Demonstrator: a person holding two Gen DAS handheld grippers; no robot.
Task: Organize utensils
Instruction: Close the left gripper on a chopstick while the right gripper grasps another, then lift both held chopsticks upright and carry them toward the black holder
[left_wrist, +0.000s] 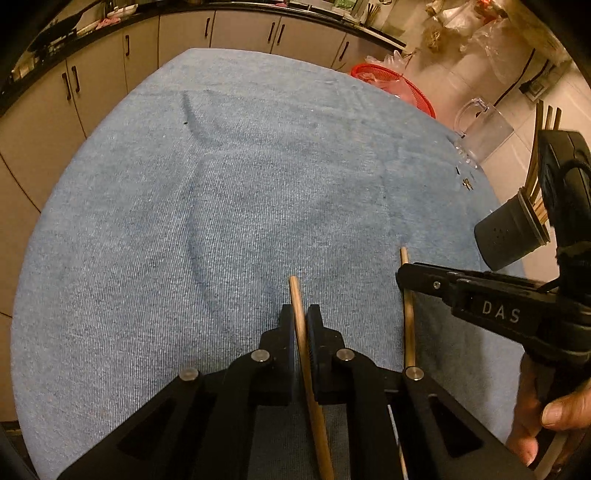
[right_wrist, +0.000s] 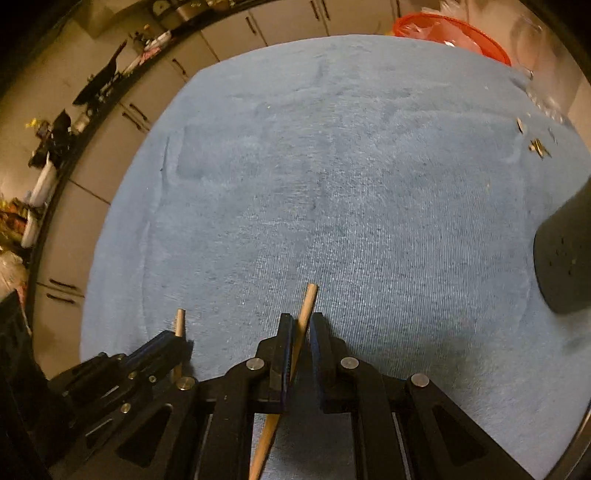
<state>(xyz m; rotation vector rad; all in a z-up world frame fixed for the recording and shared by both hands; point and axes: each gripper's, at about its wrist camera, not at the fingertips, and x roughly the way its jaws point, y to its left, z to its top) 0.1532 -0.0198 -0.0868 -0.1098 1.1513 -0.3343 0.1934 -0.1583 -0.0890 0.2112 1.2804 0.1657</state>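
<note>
My left gripper (left_wrist: 301, 314) is shut on a wooden chopstick (left_wrist: 300, 325) that runs back between its fingers above the blue cloth (left_wrist: 221, 203). My right gripper (right_wrist: 301, 319) is shut on a second wooden chopstick (right_wrist: 306, 310); it shows in the left wrist view (left_wrist: 404, 275) just to the right, with its chopstick (left_wrist: 408, 325) crossing under it. The left gripper also shows at the lower left of the right wrist view (right_wrist: 173, 341). A dark holder (left_wrist: 508, 236) with several chopsticks stands at the table's right edge and shows in the right wrist view (right_wrist: 565, 251).
A red basket (left_wrist: 395, 85) and a clear plastic jug (left_wrist: 484, 129) stand beyond the table's far right edge. Small metal bits (right_wrist: 537, 147) lie on the cloth near that edge. Cabinets (left_wrist: 110, 74) run along the back and left.
</note>
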